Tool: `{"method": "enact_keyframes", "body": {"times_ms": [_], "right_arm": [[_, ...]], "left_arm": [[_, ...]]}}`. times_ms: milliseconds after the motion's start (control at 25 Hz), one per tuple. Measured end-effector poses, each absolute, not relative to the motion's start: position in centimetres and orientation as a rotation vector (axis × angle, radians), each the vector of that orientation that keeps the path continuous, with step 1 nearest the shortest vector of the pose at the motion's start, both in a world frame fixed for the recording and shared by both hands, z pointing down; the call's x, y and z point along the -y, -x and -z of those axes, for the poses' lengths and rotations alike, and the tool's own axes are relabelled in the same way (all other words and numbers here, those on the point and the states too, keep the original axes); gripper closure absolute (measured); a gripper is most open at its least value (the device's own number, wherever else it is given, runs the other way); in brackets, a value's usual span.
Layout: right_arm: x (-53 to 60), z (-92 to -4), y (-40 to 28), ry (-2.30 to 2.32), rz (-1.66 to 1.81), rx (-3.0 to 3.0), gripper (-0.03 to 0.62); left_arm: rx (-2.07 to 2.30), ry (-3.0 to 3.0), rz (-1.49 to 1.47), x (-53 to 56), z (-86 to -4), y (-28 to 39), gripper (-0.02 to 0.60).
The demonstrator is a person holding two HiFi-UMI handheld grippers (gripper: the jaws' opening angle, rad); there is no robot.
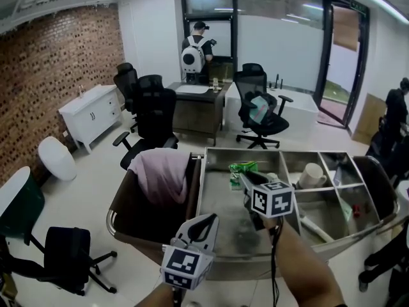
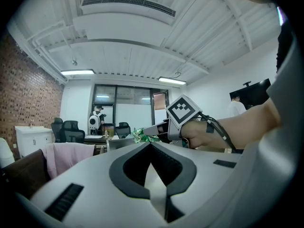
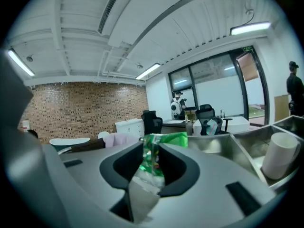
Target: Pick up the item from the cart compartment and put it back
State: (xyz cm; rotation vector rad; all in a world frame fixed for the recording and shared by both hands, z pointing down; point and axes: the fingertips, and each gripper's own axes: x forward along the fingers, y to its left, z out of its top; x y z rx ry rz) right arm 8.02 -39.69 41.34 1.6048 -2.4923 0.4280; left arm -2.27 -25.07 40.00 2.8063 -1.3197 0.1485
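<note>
A crinkled green snack packet [image 1: 243,167] [image 3: 154,163] stands upright between the jaws of my right gripper [image 1: 241,176] [image 3: 151,148], which is shut on it with both pads against its sides. It hangs over the far end of the steel cart's [image 1: 255,149] large left compartment. The left gripper view shows the same packet [image 2: 141,136] sticking out ahead of the right gripper [image 2: 156,131]. My left gripper [image 1: 208,221] [image 2: 151,148] sits nearer me at the cart's front edge. Its jaws meet at the tips and hold nothing.
A white cup [image 1: 311,174] [image 3: 280,160] stands in a small right-hand compartment, with small items in the others. A pink cloth [image 1: 163,171] drapes the brown bin left of the cart. Office chairs [image 1: 153,114], desks and people [image 1: 195,50] fill the room beyond.
</note>
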Motion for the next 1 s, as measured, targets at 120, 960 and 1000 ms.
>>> {"method": "enact_keyframes", "body": {"times_ms": [120, 960, 1000], "right_arm": [[39.6, -41.5, -7.5, -1.573, -0.432, 2.504, 0.436], [35.5, -39.4, -8.9, -1.584, -0.445, 2.52, 0.47], [35.1, -39.4, -9.0, -1.584, -0.44, 2.515, 0.484]], "left_arm": [[1.321, -2.803, -0.14, 25.1, -40.0, 2.4, 0.581], [1.323, -2.805, -0.147, 24.2, -39.8, 2.1, 0.581], [1.324, -2.803, -0.148, 24.2, -39.7, 2.1, 0.581]]}}
